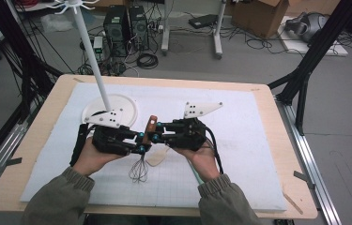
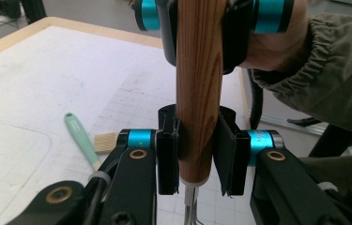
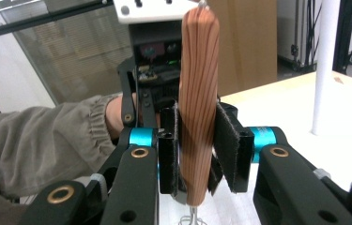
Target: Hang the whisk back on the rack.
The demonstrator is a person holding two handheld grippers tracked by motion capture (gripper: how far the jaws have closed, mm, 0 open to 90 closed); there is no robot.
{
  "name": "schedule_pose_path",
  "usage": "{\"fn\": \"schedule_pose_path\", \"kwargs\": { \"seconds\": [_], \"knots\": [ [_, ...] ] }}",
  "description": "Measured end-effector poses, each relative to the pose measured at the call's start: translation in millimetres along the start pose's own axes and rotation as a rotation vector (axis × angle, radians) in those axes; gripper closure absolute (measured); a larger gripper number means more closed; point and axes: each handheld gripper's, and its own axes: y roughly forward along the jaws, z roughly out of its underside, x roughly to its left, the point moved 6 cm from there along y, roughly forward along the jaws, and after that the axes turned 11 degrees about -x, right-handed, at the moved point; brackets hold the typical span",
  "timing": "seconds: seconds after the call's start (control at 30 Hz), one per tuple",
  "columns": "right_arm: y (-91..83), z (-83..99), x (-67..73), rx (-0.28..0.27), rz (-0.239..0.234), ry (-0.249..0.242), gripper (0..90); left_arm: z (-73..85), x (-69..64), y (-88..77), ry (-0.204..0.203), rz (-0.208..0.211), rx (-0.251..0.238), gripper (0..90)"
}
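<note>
Both grippers hold one whisk upright above the middle of the white mat (image 1: 239, 140). The whisk (image 1: 141, 166) hangs with its wooden handle (image 1: 151, 125) uppermost and its wire loops pointing down, just clear of the mat. The left gripper (image 1: 141, 143) comes in from the left and clamps the lower part of the handle; in the left gripper view its two black pads press on either side of the wood just above the metal collar (image 2: 193, 180), so the jaws stand only as far apart as the handle is thick. The right gripper (image 1: 157, 131) comes in from the right and grips the same handle slightly higher (its pads flank the wood in the right gripper view, with the rounded top of the handle (image 3: 199, 28) rising above them). The two grippers meet nose to nose, nearly touching. On the mat just behind the whisk lies a brush (image 2: 82, 138) with a pale green handle and light bristles. To the left stands a white pole (image 1: 91, 61) on a round white base (image 1: 126, 105), close behind the left gripper. The mat rests on a wooden table (image 1: 47, 117).
</note>
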Motion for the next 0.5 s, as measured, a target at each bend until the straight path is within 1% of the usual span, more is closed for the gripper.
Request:
{"fn": "schedule_pose_path", "kwargs": {
  "seconds": [0.1, 0.13, 0.17, 0.2, 0.23, 0.27, 0.3, 0.33, 0.4, 0.47, 0.5],
  "knots": [
    [0.6, -3.2, 2.1, 0.009, -0.003, -0.014, 72.6, -1.5, -0.9, -1.1, -0.007, 0.023, -0.016, 72.0],
    [0.8, -4.4, 2.8, 0.007, -0.015, -0.017, 72.7, -2.1, -1.8, -1.4, -0.02, 0.042, -0.023, 71.8],
    [0.9, -5.2, 3.5, 0.008, -0.028, -0.016, 72.8, -2.5, -2.4, -1.4, -0.029, 0.05, -0.023, 71.5],
    [1.3, -6.1, 4.2, 0.01, -0.043, -0.017, 72.8, -2.9, -2.4, -1.2, -0.034, 0.044, -0.022, 69.8],
    [2.2, -6.7, 4.7, 0.016, -0.046, -0.023, 72.8, -3.2, -2.2, -1.1, -0.047, 0.051, -0.019, 65.5],
    [3.3, -7.0, 5.1, 0.024, -0.052, -0.033, 72.8, -3.8, -2.4, -1.4, -0.056, 0.063, -0.024, 65.6],
    [4.6, -6.7, 6.4, 0.038, -0.062, -0.04, 72.8, -4.4, -2.8, -2.2, -0.052, 0.076, -0.025, 67.1],
    [5.8, -6.5, 7.0, 0.049, -0.059, -0.047, 72.8, -4.8, -3.7, -2.4, -0.041, 0.073, -0.022, 71.3],
    [7.1, -6.3, 7.9, 0.052, -0.064, -0.047, 72.7, -5.0, -4.6, -1.9, -0.029, 0.068, -0.012, 72.4],
    [7.6, -6.2, 7.1, 0.048, -0.058, -0.046, 71.4, -4.7, -3.7, -2.5, -0.021, 0.046, -0.005, 72.5],
    [6.8, -6.9, 6.9, 0.042, -0.052, -0.044, 65.8, -4.7, -2.5, -3.3, -0.024, 0.04, -0.007, 72.5]
  ]
}}
